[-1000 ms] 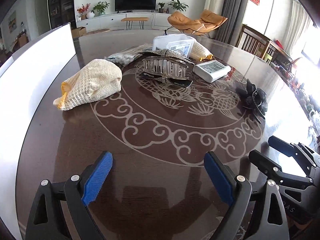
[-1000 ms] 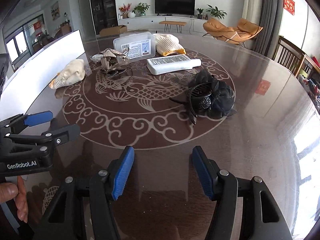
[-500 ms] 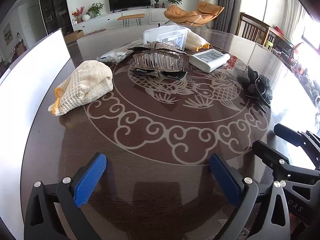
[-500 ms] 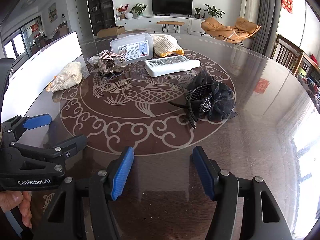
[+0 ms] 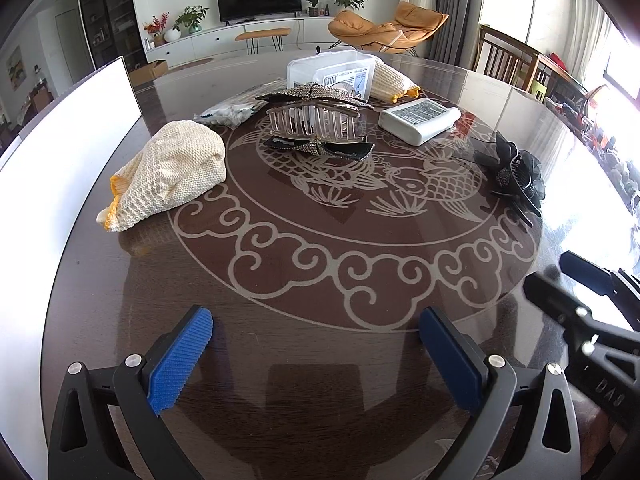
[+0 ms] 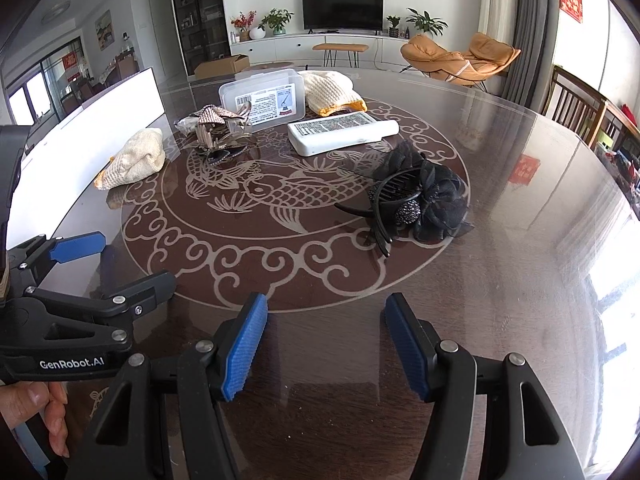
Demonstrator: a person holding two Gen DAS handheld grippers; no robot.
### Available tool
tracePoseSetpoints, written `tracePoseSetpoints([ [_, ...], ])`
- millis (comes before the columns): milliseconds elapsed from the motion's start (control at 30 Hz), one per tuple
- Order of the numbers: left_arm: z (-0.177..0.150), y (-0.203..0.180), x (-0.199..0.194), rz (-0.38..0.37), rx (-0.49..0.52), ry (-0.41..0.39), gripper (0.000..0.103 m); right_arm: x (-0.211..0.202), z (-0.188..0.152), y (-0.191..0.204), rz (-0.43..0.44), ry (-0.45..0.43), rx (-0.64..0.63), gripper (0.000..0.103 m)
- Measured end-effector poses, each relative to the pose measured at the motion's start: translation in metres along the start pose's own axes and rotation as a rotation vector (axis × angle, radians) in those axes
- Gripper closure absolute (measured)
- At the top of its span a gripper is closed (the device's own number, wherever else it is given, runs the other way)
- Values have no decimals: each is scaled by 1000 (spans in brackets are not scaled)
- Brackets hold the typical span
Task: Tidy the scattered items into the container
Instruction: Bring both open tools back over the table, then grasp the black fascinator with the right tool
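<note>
Spanning both views: round dark table [image 5: 320, 360] with pale fish inlay; television [image 6: 342, 10] at 12 o'clock. Clear container [image 6: 262, 100] sits far centre, clips [image 5: 316, 120] before it, black flower clip [image 6: 420, 204] at 2 o'clock. Right view alone shows a hand [image 6: 36, 412]. Left gripper [image 5: 316, 344] and right gripper [image 6: 324, 344] gape wide, empty.

Bright daylight enters from windows [image 6: 616, 280] on the right, washing that edge to white glare. The glossy desk [image 5: 320, 360] mirrors the light and shows soft reflections. Both fisheye views are sharp, bending strongly at their dark, vignetted corners.
</note>
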State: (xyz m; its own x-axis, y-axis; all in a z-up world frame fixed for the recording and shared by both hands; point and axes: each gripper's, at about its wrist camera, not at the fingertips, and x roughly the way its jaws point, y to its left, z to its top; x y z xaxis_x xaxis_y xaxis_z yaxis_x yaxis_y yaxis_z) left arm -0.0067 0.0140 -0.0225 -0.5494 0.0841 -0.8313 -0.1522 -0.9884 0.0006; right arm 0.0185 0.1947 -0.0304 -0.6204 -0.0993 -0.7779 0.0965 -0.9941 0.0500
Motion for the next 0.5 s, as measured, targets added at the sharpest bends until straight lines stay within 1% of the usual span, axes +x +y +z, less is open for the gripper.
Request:
tracePoseSetpoints([
  [67,0,0,0,0,0,0,0,-9,-3,-23,-25,-26,133,40],
  [133,0,0,0,0,-1,-1,0,-13,-6,-49,20,-40,271,40],
  [167,1,1,0,0,-2,-1,0,-12,-5,-58,52,-39,313,40],
  [200,2,1,0,0,-3,-1,0,-11,-3,-63,66,-36,326,40],
  [267,2,1,-1,0,-3,-1,0,-10,8,-62,45,-29,302,40],
  [333,2,1,-1,0,-2,-1,0,-8,23,-58,48,-44,284,40],
  [400,2,1,-1,0,-2,-1,0,2,40,-53,46,-40,274,40],
  [433,2,1,-1,0,-3,-1,0,10,48,-51,34,-30,266,40],
  [500,2,1,-1,0,-2,-1,0,26,63,-48,-22,-10,257,41],
])
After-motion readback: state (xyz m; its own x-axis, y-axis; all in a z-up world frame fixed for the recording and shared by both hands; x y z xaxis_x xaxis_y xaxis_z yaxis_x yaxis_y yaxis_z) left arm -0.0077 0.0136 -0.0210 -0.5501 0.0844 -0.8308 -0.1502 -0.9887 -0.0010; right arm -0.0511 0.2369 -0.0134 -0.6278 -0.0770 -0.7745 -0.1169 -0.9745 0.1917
